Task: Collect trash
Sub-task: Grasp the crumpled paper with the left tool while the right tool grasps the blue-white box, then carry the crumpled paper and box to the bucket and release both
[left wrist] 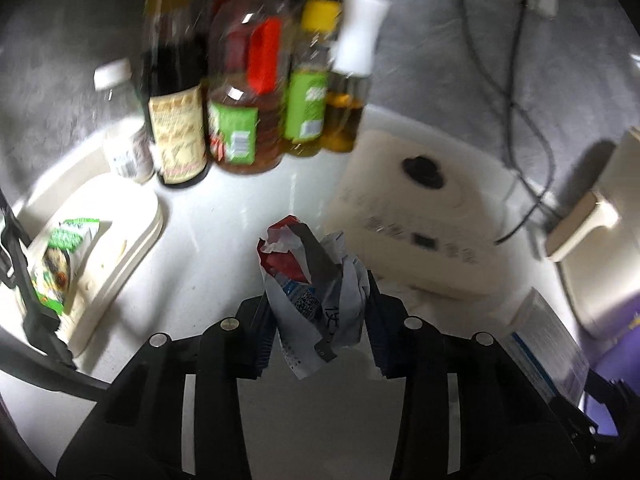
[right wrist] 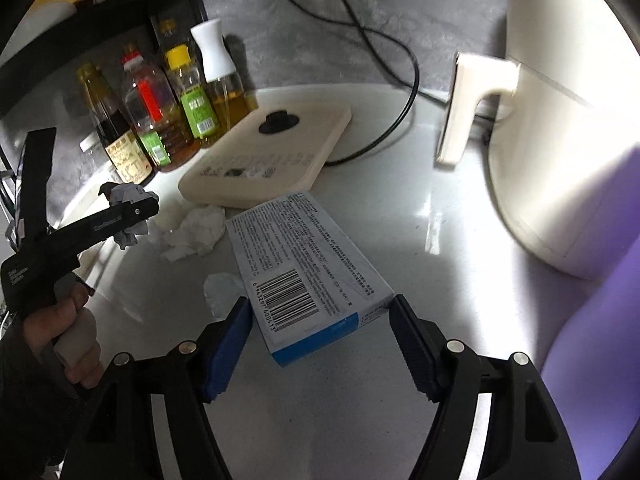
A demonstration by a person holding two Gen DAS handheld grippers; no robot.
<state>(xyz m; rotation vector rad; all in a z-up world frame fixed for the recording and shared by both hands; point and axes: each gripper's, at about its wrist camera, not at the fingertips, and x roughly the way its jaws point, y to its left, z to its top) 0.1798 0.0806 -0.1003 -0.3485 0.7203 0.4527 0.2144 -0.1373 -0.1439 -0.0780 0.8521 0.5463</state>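
Observation:
My left gripper (left wrist: 320,320) is shut on a crumpled wad of red, white and grey paper (left wrist: 312,272), held just above the white counter. From the right wrist view the same left gripper (right wrist: 128,216) is at the left with the wad (right wrist: 124,192) in its tips, a hand on its handle. My right gripper (right wrist: 320,320) has its blue pads against both sides of the near end of a flat blue-and-white box (right wrist: 304,256) with a barcode. A crumpled white tissue (right wrist: 196,232) and a small clear scrap (right wrist: 220,288) lie left of the box.
Several sauce and oil bottles (left wrist: 240,92) stand at the back. A beige flat appliance (left wrist: 420,208) with a black knob sits mid-counter, its cable (right wrist: 400,80) behind it. A white air fryer (right wrist: 560,140) fills the right. A cream board (left wrist: 116,240) at the left holds a green packet (left wrist: 64,256).

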